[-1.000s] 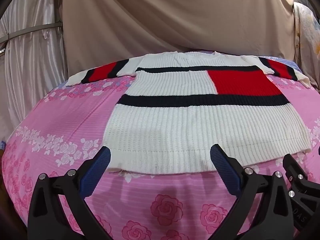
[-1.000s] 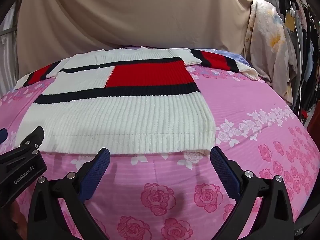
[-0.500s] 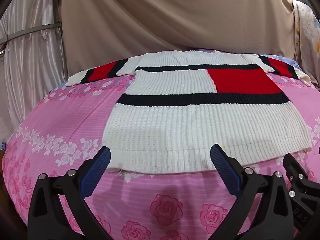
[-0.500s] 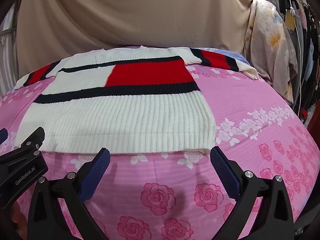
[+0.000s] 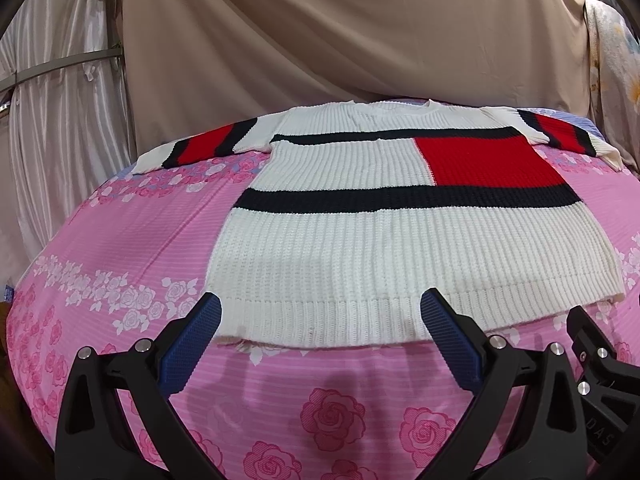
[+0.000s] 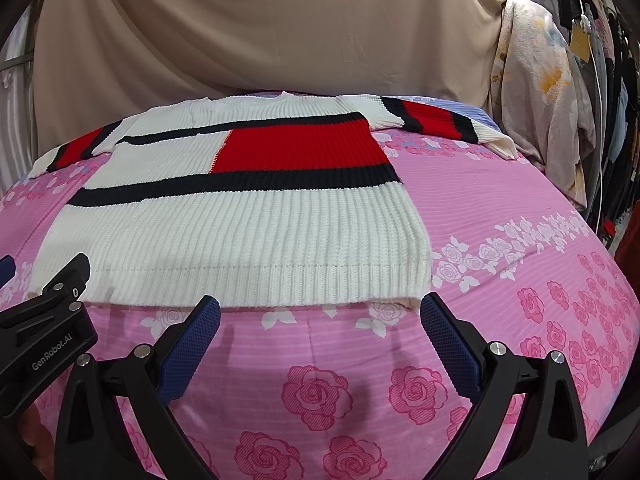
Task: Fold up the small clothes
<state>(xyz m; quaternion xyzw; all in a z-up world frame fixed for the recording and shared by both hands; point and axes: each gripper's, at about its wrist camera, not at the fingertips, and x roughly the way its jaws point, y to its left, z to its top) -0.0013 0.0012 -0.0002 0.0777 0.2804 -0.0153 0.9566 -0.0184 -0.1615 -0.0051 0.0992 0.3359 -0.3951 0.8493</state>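
Lay flat and unfolded on the pink floral bedsheet (image 5: pixel 120 240): knit sweater (image 5: pixel 400 248), sleeves spread. Hovered just short of its hem, touching nothing: left gripper (image 5: pixel 320 336) and right gripper (image 6: pixel 320 332), jaws wide apart.

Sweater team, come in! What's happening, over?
Left gripper open, right gripper open, both empty. Sweater flat, unfolded, on pink sheet. Nothing in the way.
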